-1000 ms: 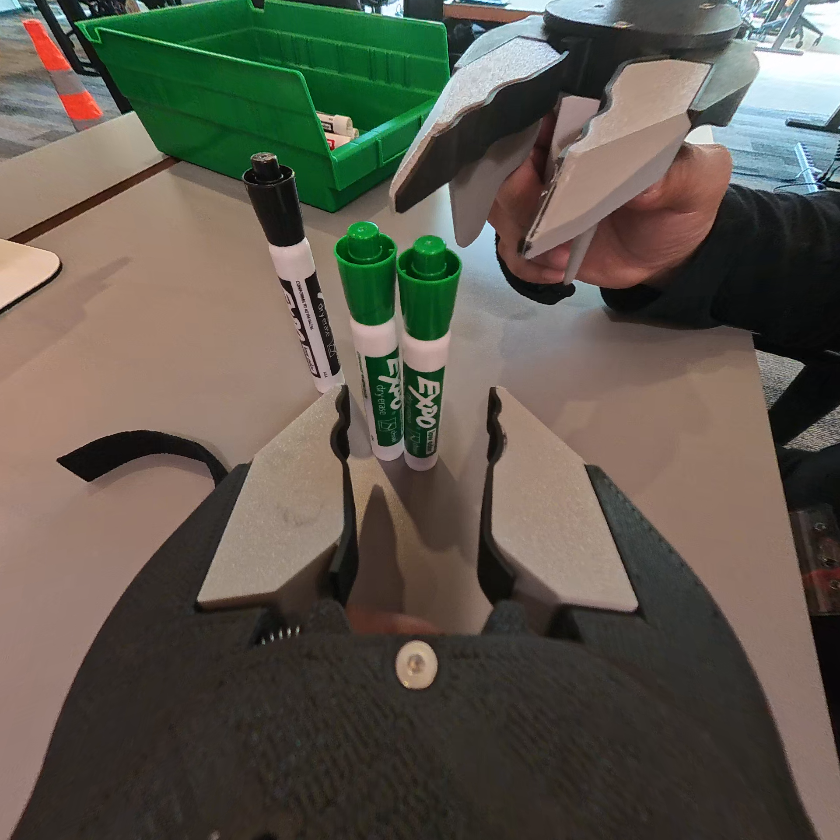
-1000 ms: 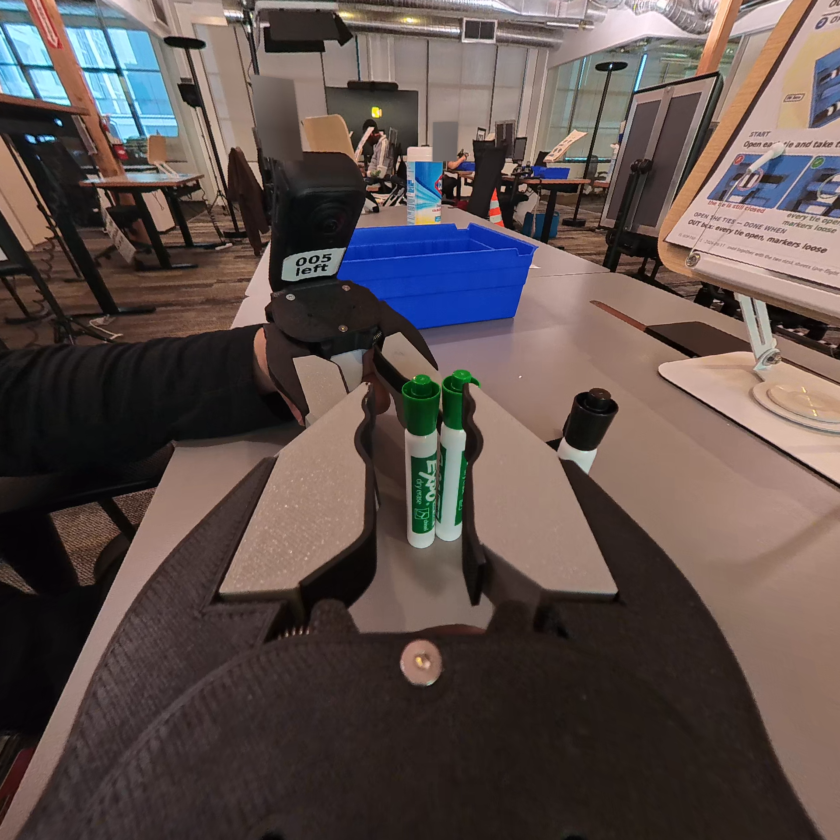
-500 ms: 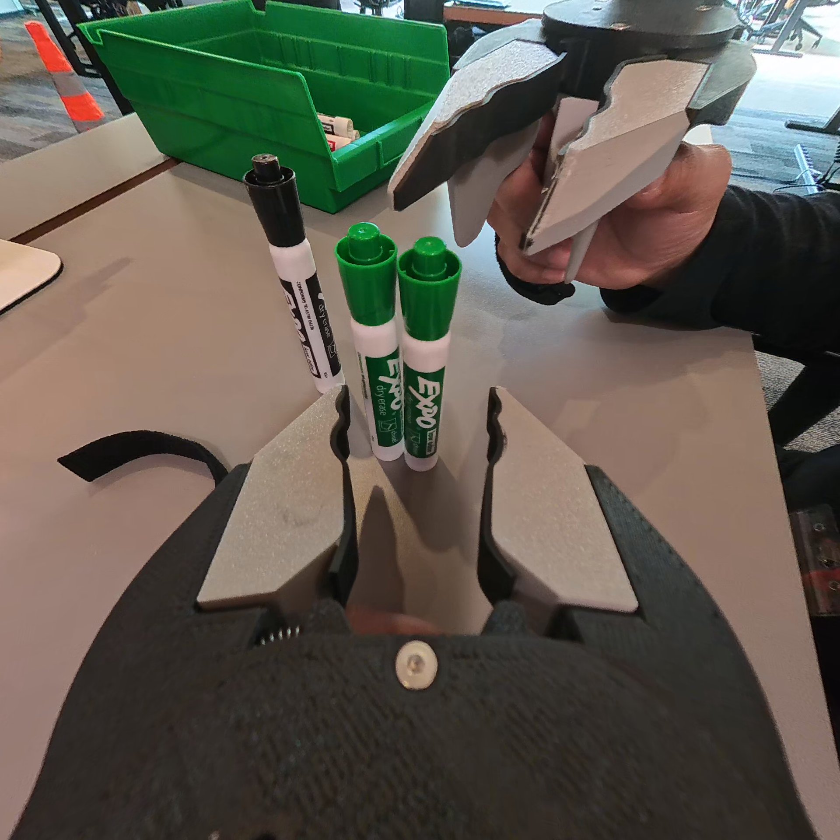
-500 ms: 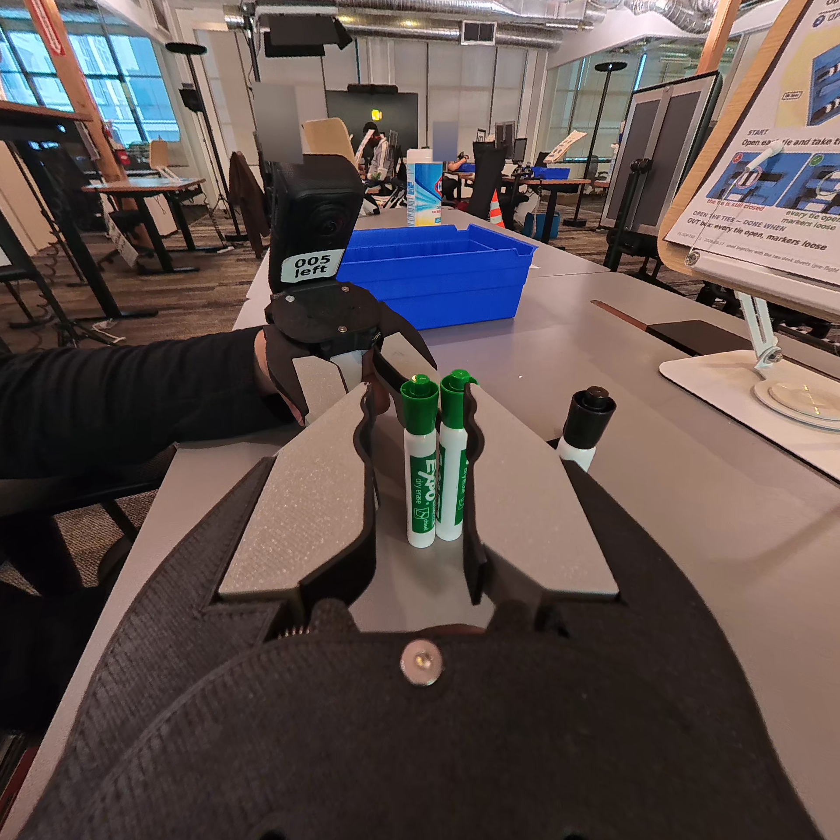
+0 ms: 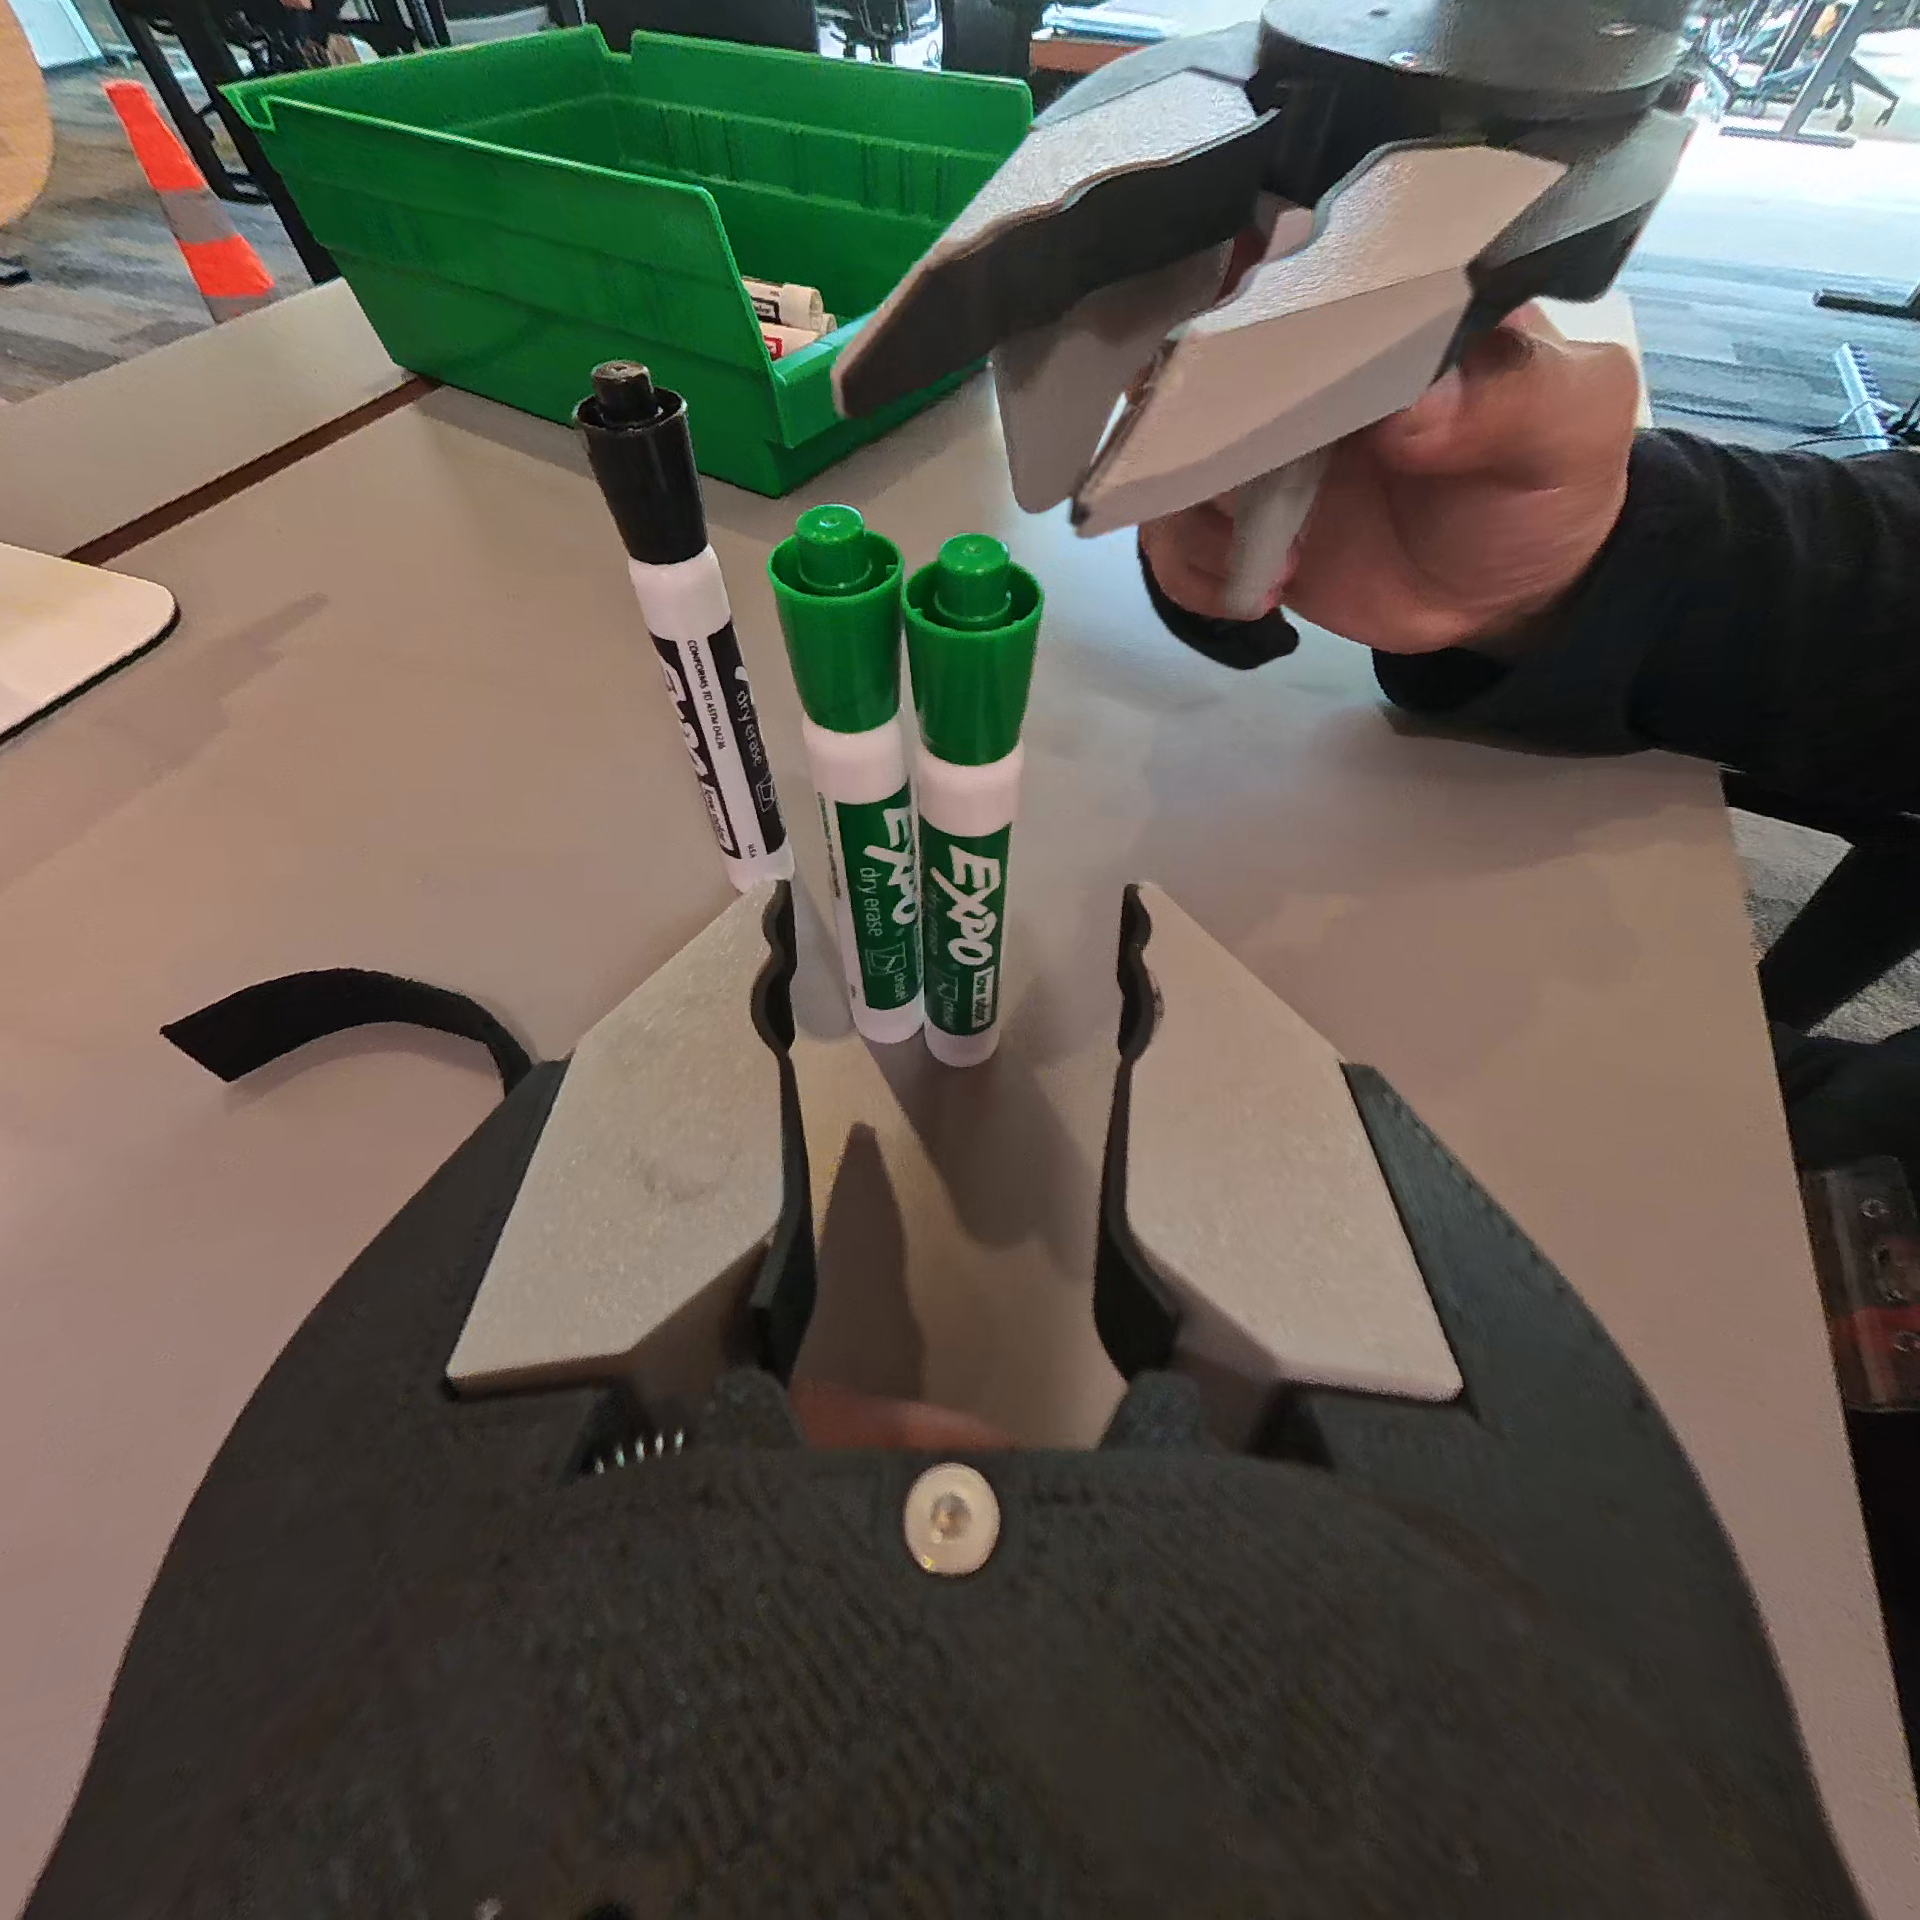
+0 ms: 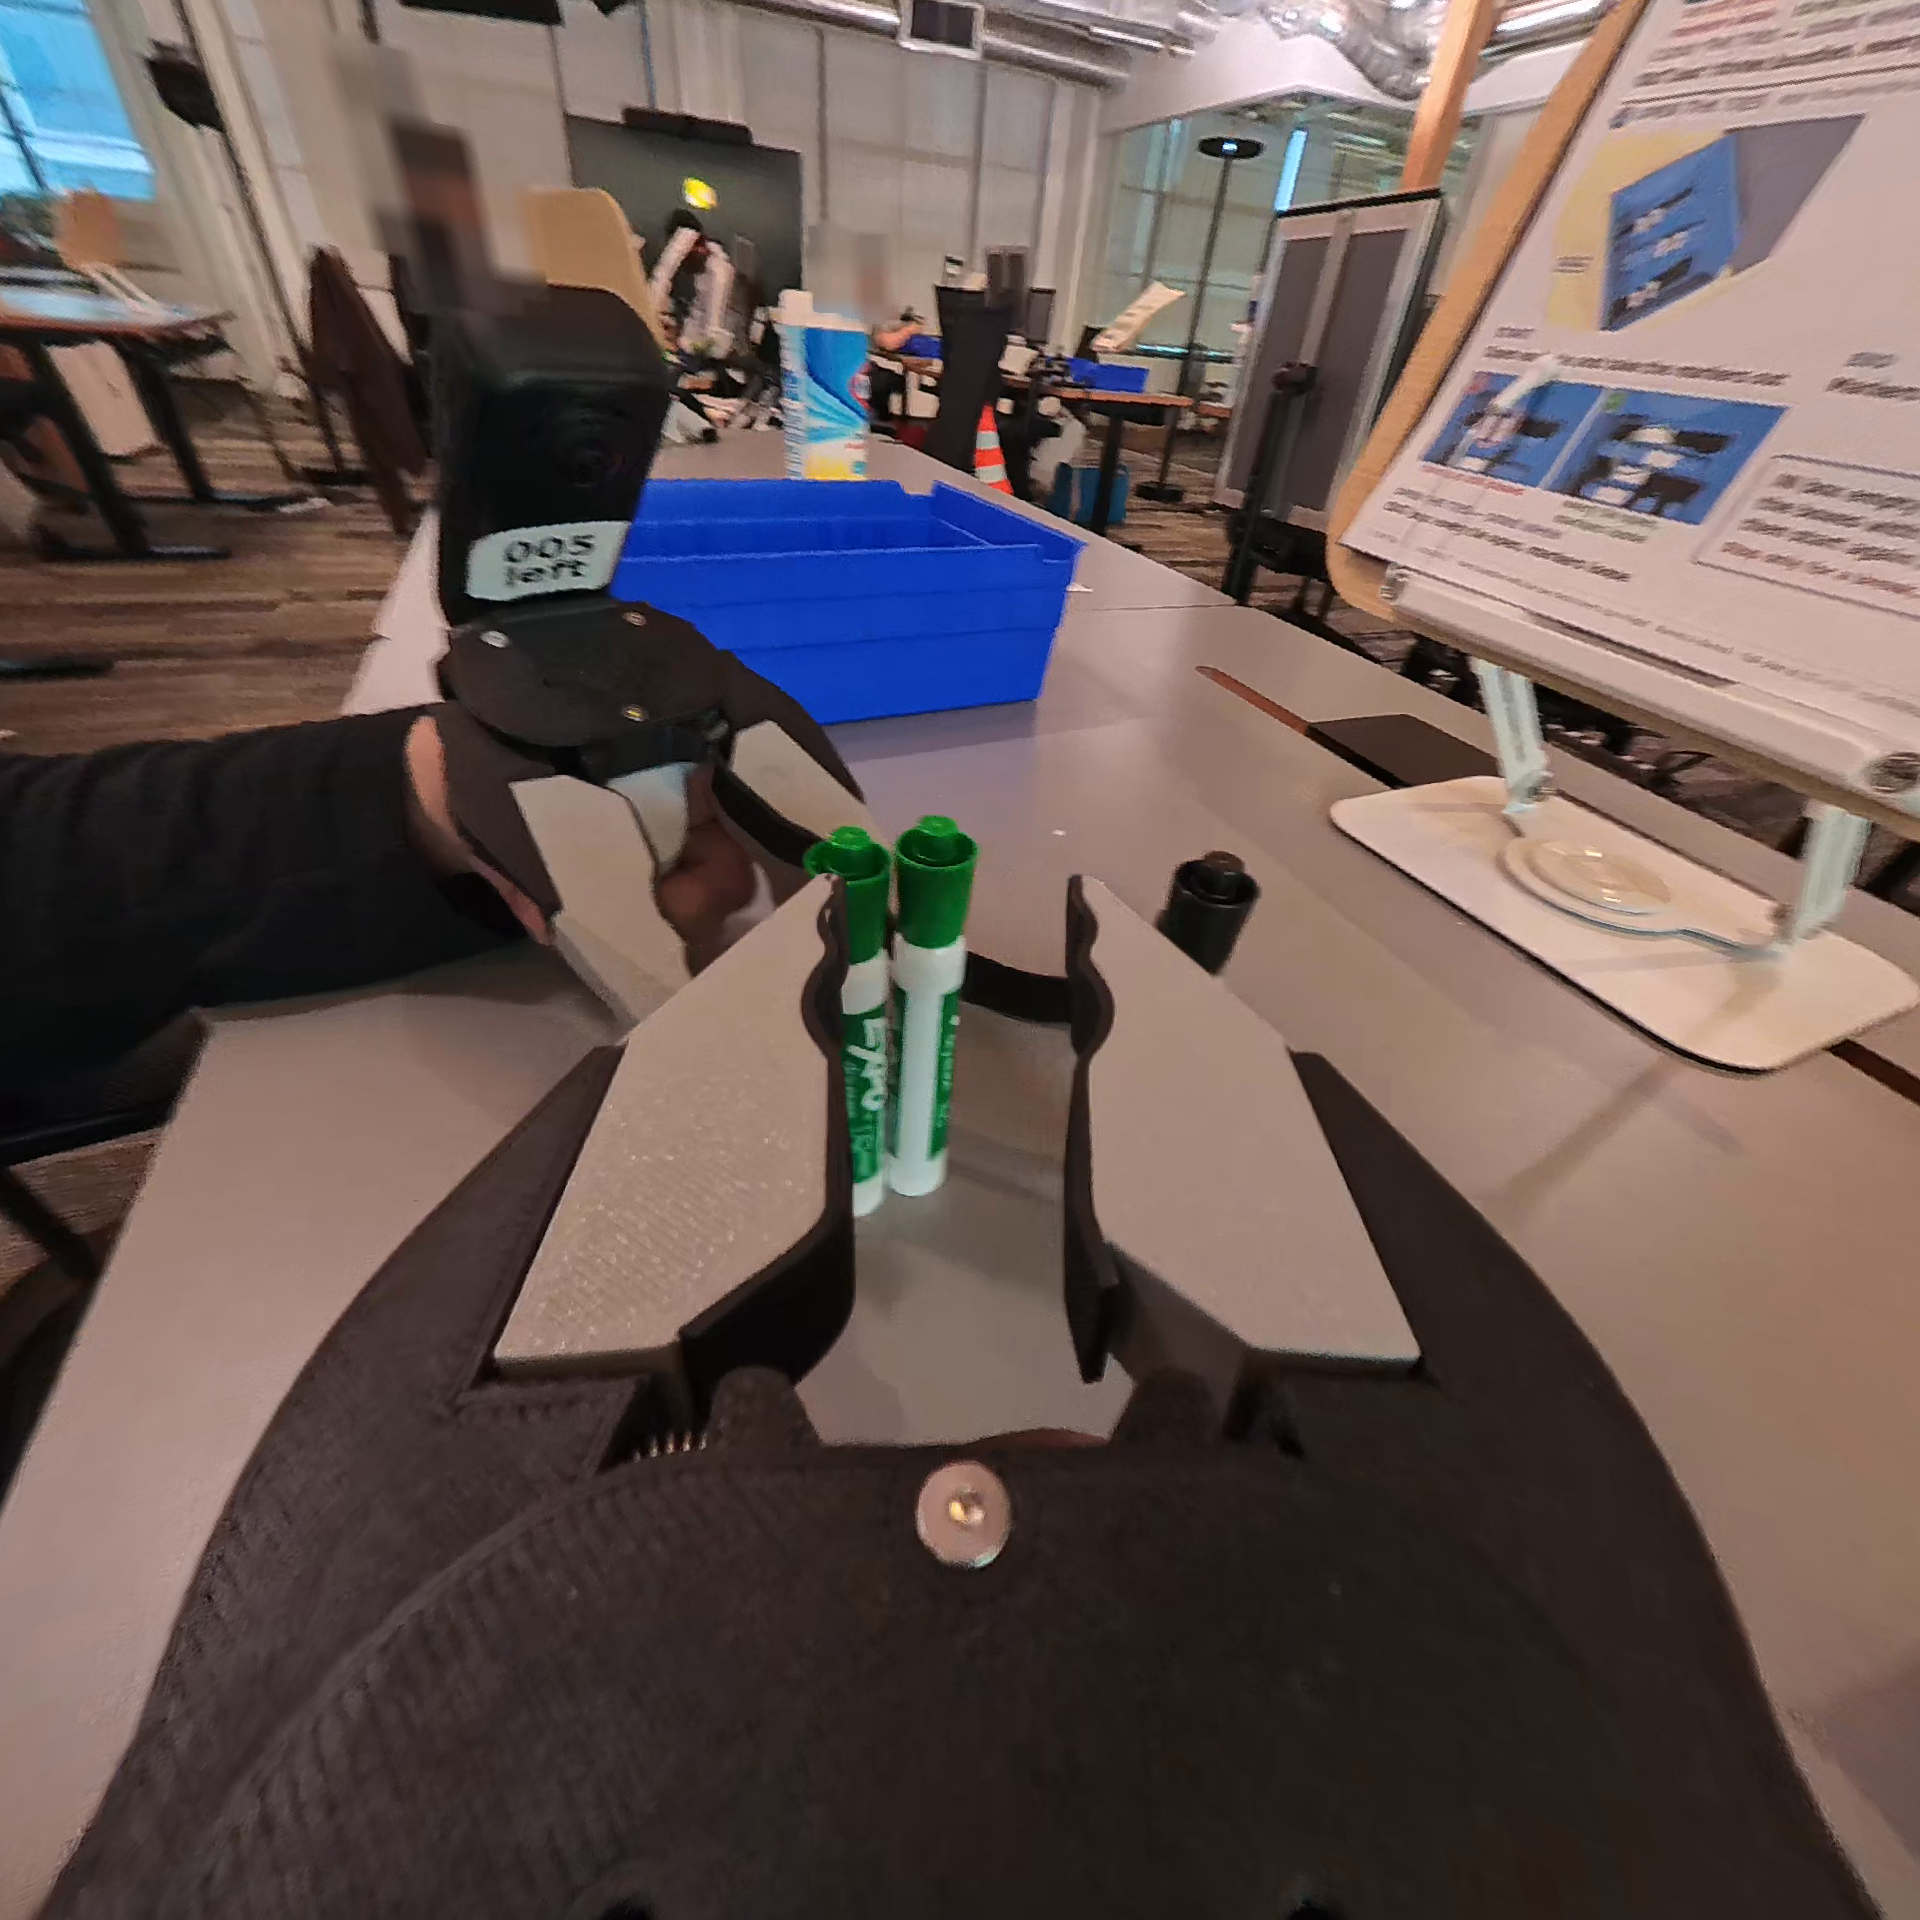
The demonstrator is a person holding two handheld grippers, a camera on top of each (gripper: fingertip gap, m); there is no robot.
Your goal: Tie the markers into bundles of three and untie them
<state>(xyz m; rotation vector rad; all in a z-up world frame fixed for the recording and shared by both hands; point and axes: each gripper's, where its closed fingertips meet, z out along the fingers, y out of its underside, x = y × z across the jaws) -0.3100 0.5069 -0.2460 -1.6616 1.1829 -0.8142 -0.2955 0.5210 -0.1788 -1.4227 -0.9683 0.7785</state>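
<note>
Three markers stand loose mid-desk: two green markers (image 5: pixel 914 790) touching, black marker (image 5: pixel 681 665) just beside. Strap (image 5: pixel 332 1013) lies unused. Left gripper (image 5: pixel 956 966) and right gripper (image 6: pixel 951 966) both apart, empty. Judged: no bundle tied yet.

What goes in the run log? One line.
left gripper: open | right gripper: open, around green markers | black marker: upright | strap: loose

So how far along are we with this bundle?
Done: the black fabric strap lies loose on the grey table, and three capped markers stand free, two green touching, one black apart.
In hand: nothing; the right tongs are open around the green pair, the left tongs open just short of them.
Left: more markers lie in the green plastic bin.
</note>
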